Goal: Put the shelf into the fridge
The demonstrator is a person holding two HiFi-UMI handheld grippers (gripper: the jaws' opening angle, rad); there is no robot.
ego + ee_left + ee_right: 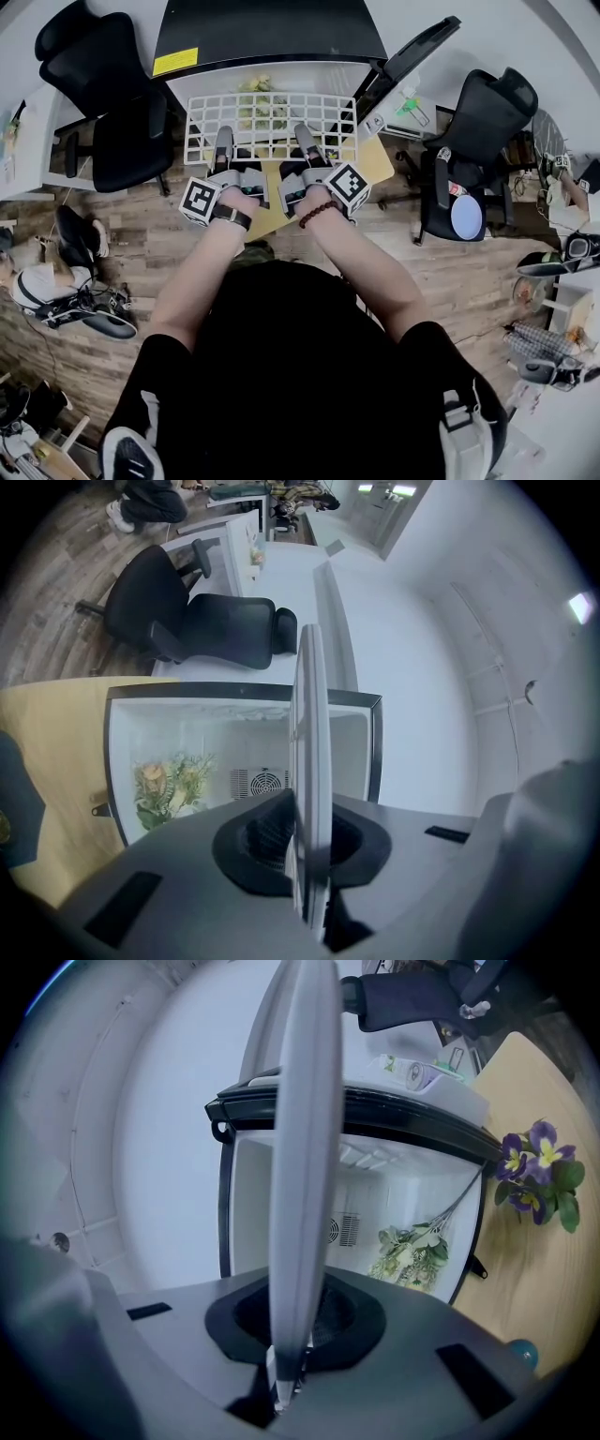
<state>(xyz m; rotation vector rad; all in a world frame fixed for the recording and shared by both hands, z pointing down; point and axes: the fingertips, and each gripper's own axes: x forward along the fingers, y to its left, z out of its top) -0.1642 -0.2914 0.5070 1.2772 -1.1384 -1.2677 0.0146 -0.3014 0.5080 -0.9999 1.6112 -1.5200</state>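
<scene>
A white wire shelf [267, 125] is held level in front of a small black fridge [267, 36] whose door [412, 52] stands open to the right. My left gripper [223, 141] and right gripper [306, 136] are each shut on the shelf's near edge. In the left gripper view the shelf [309, 761] shows edge-on between the jaws, with the fridge's white inside [234, 752] behind it. The right gripper view shows the shelf [300, 1166] the same way. A bunch of pale flowers [412, 1251] lies inside the fridge [375, 1213].
The fridge stands on a light wooden table [375, 164]. Purple flowers [534, 1171] lie on the table [534, 1269] to the right. Black office chairs stand at the left [112, 103] and right [473, 150]. Bags and shoes lie on the wooden floor [75, 281].
</scene>
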